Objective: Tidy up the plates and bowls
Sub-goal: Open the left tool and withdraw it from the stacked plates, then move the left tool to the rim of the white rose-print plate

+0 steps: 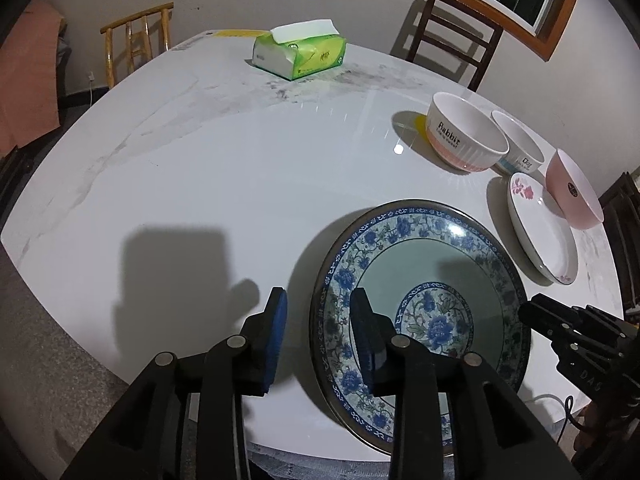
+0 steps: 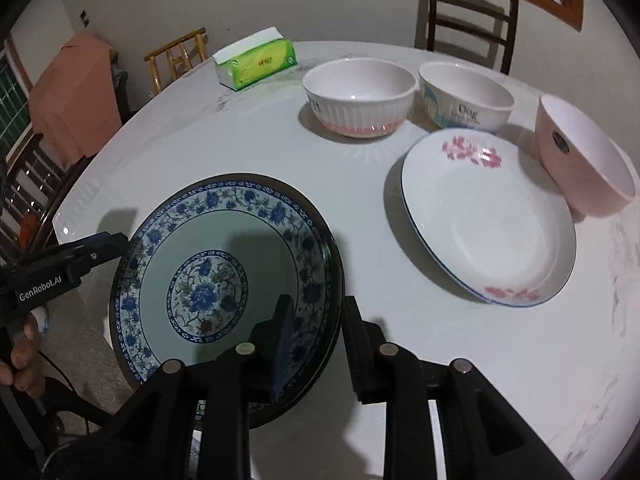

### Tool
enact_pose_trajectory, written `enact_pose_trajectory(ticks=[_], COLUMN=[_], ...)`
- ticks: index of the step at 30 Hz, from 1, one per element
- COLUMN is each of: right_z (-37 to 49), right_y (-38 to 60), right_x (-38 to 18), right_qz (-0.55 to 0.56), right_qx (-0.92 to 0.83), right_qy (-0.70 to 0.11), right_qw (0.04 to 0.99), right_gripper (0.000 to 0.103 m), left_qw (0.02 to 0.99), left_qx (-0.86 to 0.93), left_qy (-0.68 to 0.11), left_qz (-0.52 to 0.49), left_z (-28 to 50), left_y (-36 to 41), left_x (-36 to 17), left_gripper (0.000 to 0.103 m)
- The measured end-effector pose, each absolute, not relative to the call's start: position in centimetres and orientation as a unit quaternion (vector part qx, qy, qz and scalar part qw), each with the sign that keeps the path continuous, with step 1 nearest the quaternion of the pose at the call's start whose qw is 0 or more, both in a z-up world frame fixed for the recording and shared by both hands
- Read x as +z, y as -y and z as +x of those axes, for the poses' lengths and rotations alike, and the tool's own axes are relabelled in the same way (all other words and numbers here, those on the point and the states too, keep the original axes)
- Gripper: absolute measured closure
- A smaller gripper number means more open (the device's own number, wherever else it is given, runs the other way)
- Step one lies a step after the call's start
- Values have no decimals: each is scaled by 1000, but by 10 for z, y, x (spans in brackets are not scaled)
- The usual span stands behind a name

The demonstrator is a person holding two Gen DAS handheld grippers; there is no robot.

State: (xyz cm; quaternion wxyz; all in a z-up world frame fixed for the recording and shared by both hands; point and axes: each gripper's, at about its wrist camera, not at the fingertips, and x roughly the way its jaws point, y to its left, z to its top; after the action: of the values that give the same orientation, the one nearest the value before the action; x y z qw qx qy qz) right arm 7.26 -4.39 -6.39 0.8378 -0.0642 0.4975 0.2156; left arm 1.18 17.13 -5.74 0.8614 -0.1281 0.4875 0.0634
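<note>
Evidently the large blue-and-white floral ceramic plate [image 2: 224, 276] lies flat at the near edge of the white marble-look round table [image 1: 200, 160], straddled on opposite rim sides by both tools: the left hand-held gripper [image 1: 320, 316] stands spread, one pad outside the rim and one over the well, while the right hand-held gripper [image 2: 316, 320] brackets the rim, apart or barely touching. Seemingly the plate has been set down here or is about to be taken. Open table spreads toward the far and left edges, whereas the white pink-flowered plate [image 2: 488, 216] and three bowls crowd the right edge.
</note>
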Motion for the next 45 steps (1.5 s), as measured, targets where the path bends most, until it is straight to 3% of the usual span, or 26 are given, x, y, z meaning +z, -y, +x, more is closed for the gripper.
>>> enact_pose_trajectory(ticks=[27,45], right_z=[61,66], right_y=[114,174], right_x=[-35,-33], right_qz=[-55,-44], right_qx=[148,100], right_qy=[-460,-451], right_qw=[874,886], right_gripper=[78,78], left_qw=[879,883], left_qx=[23,-6], left_qy=[-466,-466], left_qz=[-95,-58], left_z=[15,36], left_y=[-88,-32], left_x=[-32,-27], left_gripper=[64,64])
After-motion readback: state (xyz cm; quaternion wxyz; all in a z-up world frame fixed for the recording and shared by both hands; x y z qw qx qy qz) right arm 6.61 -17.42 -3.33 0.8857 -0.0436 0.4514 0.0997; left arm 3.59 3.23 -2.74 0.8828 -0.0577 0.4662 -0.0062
